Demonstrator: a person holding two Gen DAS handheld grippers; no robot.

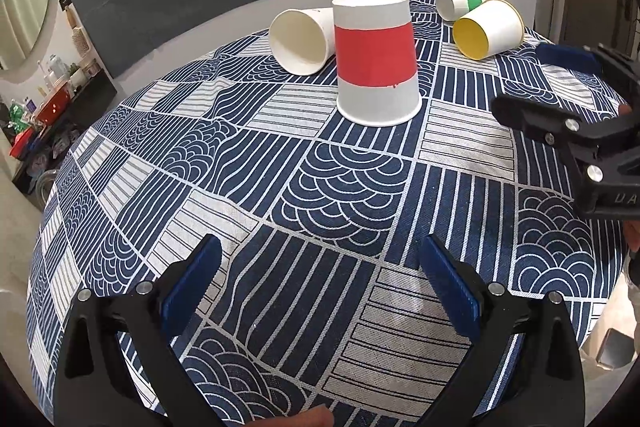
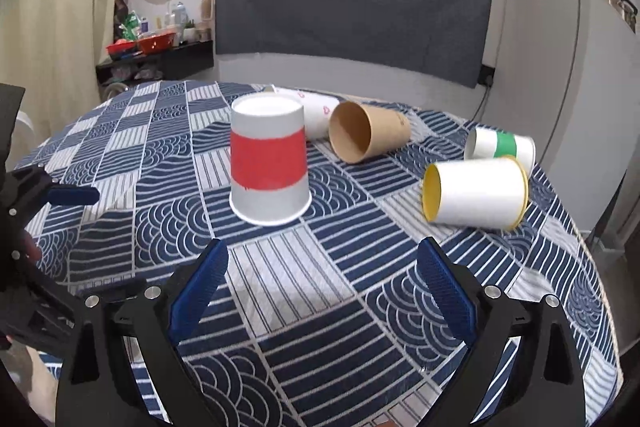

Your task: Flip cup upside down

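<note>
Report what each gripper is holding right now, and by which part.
Nothing is held. The left gripper and the right gripper are both open over the tablecloth, short of the red-banded cup, which stands upside down on its own.

The brown cup [image 2: 370, 137] hides behind the red cup [image 1: 376, 59] in the left view. The pink-print cup [image 2: 316, 115] is half hidden. At three o'clock, the right gripper [image 1: 560, 83] is cut off. Shelf things [image 2: 152, 31] are too small to tell.

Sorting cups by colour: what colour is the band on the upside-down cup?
Red, on a white cup; the right wrist view shows it best.
</note>
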